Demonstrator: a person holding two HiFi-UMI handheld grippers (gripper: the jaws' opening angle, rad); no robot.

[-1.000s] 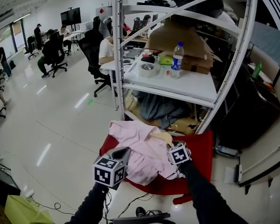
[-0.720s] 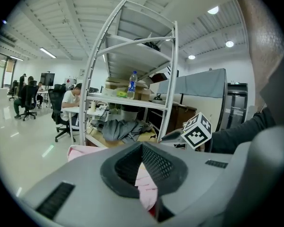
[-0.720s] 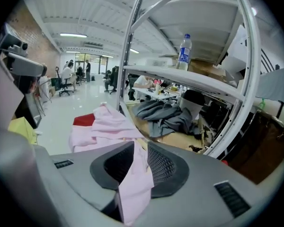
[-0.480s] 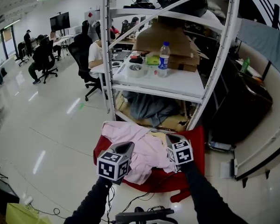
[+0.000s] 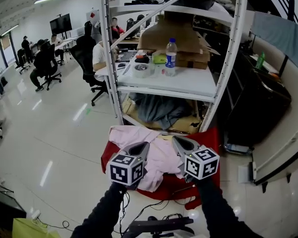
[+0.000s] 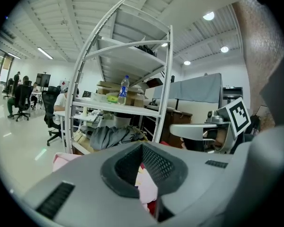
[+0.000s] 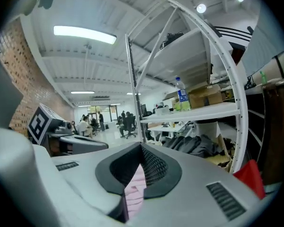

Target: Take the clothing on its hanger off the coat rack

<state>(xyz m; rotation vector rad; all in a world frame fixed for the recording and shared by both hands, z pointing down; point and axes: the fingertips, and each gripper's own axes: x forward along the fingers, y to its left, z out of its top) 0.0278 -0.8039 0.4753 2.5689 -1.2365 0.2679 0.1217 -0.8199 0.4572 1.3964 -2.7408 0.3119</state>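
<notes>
A pink garment lies crumpled on a red seat on the floor in front of a white rack. I cannot make out its hanger. Both grippers hover above the garment, apart from it and pointing at the rack. My left gripper is shut with nothing in it. My right gripper is shut and empty too. In the left gripper view the pink cloth shows below the shut left gripper. The right gripper view shows the garment under the right gripper.
The rack's shelf carries a water bottle, a tape roll and a cardboard box. Grey clothes are heaped beneath it. Seated people work at desks at the back left. Cables trail on the floor near me.
The right gripper has drawn back off the pink garment toward me and has shut. The left gripper has also come nearer. The garment stays on the red seat.
</notes>
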